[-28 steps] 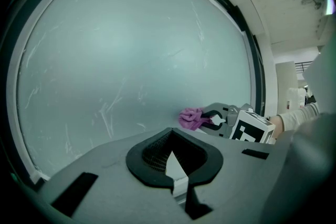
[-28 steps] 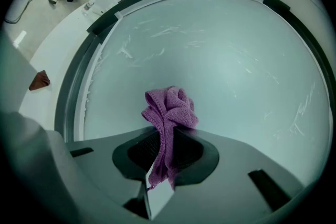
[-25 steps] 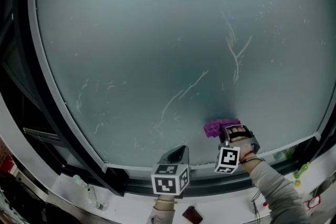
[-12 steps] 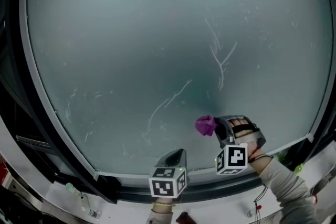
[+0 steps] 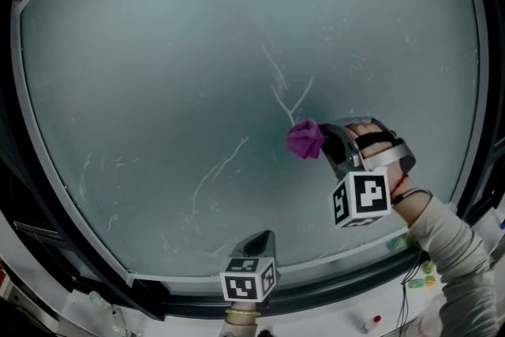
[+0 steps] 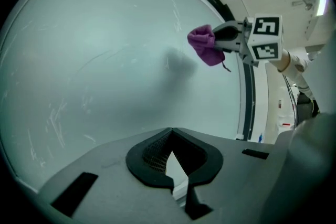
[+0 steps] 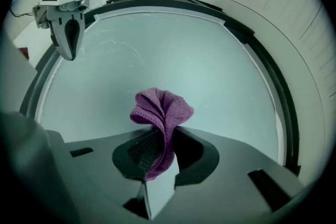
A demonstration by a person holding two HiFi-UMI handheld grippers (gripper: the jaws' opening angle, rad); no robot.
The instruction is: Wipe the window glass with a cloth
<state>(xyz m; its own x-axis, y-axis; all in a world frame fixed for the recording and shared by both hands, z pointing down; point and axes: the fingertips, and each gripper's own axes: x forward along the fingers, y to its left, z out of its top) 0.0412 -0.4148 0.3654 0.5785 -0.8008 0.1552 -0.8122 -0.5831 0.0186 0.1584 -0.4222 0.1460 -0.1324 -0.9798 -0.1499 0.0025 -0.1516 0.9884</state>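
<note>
Cloth (image 5: 304, 138), pinched in the right claw (image 5: 325, 141), has climbed from the bottom edge to centre-right of the window glass (image 5: 181, 51), so wiping is under way; left claw (image 5: 260, 237) sits closed, empty.

Bunched purple cloth (image 5: 304, 138), pinched in the right claw (image 5: 327, 143), before streaked window glass (image 5: 158, 51).

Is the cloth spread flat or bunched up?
Bunched: the cloth sits in gathered folds, pinched in the right gripper.
</note>
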